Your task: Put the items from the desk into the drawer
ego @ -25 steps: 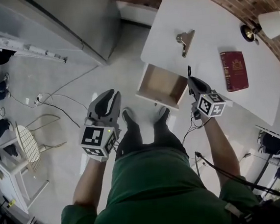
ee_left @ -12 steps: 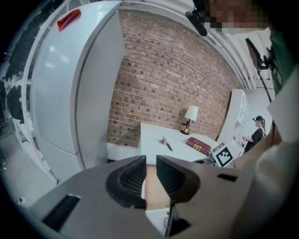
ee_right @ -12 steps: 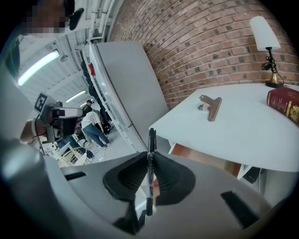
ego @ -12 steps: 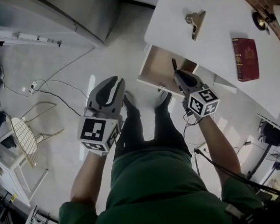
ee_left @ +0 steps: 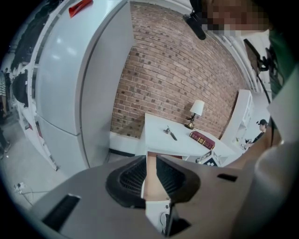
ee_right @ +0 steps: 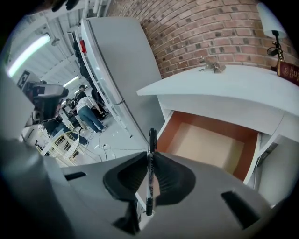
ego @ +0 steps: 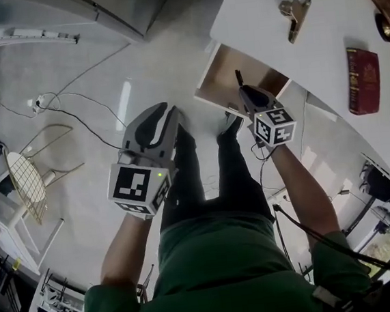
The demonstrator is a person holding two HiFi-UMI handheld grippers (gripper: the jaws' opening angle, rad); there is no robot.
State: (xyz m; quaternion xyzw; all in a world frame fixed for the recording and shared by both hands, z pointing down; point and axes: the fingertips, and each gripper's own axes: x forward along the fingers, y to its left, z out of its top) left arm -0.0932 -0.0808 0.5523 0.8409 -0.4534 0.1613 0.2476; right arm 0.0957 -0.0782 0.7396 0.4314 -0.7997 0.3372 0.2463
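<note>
My right gripper point(ego: 244, 92) point(ee_right: 150, 156) is shut on a black pen point(ee_right: 151, 140) that stands upright between its pads; the pen's tip point(ego: 238, 79) pokes out over the front edge of the open drawer point(ego: 232, 80) point(ee_right: 210, 144). The drawer's bare wooden bottom shows with nothing in it. On the white desk point(ego: 257, 15) lie a metal binder clip point(ego: 295, 13) point(ee_right: 212, 66) and a red book point(ego: 362, 70) point(ee_left: 202, 139). My left gripper point(ego: 162, 114) point(ee_left: 151, 161) hangs above the floor left of the drawer, its jaws drawn together to a thin slit with nothing in them.
A lamp point(ee_left: 196, 111) stands at the desk's far end by the brick wall. A tall grey refrigerator point(ee_left: 79, 93) point(ego: 126, 7) stands left of the desk. Cables point(ego: 74, 115) and a wire chair point(ego: 26, 182) are on the floor at left. My legs stand before the drawer.
My right gripper has carried the pen left from the desk's edge to the drawer's front. The left gripper has kept its place and state.
</note>
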